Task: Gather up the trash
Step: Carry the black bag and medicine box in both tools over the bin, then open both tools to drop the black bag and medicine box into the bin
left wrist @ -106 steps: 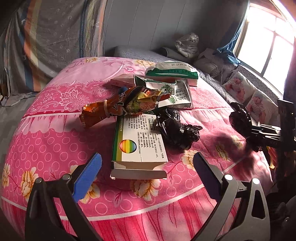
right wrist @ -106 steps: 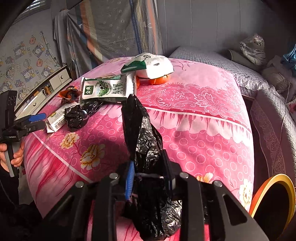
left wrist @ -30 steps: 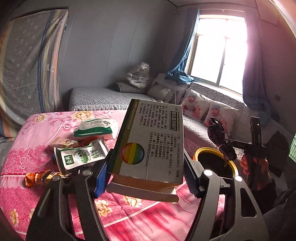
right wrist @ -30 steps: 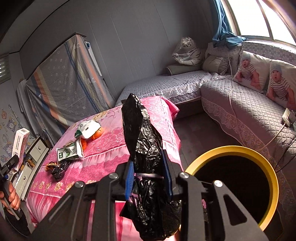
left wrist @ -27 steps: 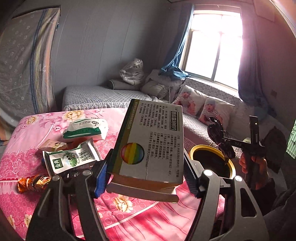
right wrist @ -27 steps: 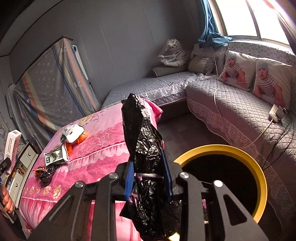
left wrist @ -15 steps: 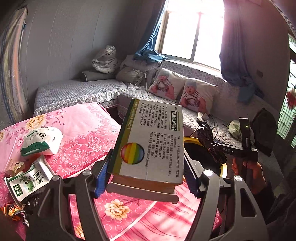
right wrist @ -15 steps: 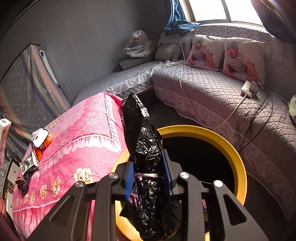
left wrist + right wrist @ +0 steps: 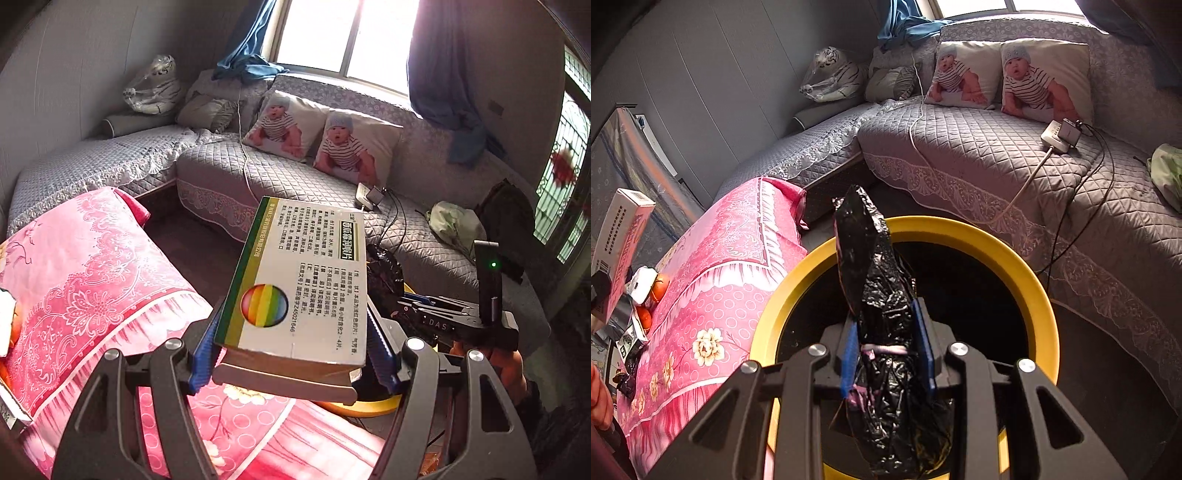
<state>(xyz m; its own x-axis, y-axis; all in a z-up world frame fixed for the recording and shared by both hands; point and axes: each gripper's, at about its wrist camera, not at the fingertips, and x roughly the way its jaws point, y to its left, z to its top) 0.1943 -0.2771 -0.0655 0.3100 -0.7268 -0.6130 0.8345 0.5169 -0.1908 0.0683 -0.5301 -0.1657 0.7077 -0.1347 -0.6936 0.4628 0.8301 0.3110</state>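
Observation:
My left gripper [image 9: 291, 354] is shut on a white carton with a green stripe and a rainbow circle [image 9: 299, 284], carried above the corner of the pink bedspread [image 9: 88, 266]. The same carton [image 9: 618, 240] shows at the left edge of the right wrist view. My right gripper [image 9: 888, 347] is shut on a crumpled black plastic bag [image 9: 882, 302] and hangs over the dark mouth of the yellow-rimmed bin [image 9: 1008, 258]. From the left wrist view that gripper [image 9: 436, 321] and the bag [image 9: 384, 273] sit just right of the carton, which hides most of the bin's rim [image 9: 365, 406].
A grey quilted sofa [image 9: 1015, 155] with two baby-print pillows [image 9: 1008, 77] and a charger with cables [image 9: 1060, 136] runs behind the bin. More wrappers and oranges [image 9: 646, 295] lie on the bedspread at far left. A hand [image 9: 495, 369] holds the right gripper.
Both grippers swung away from the bed toward the bin. The bin rim now fills the right wrist view under the bag, and the sofa has come close. Both grips are unchanged.

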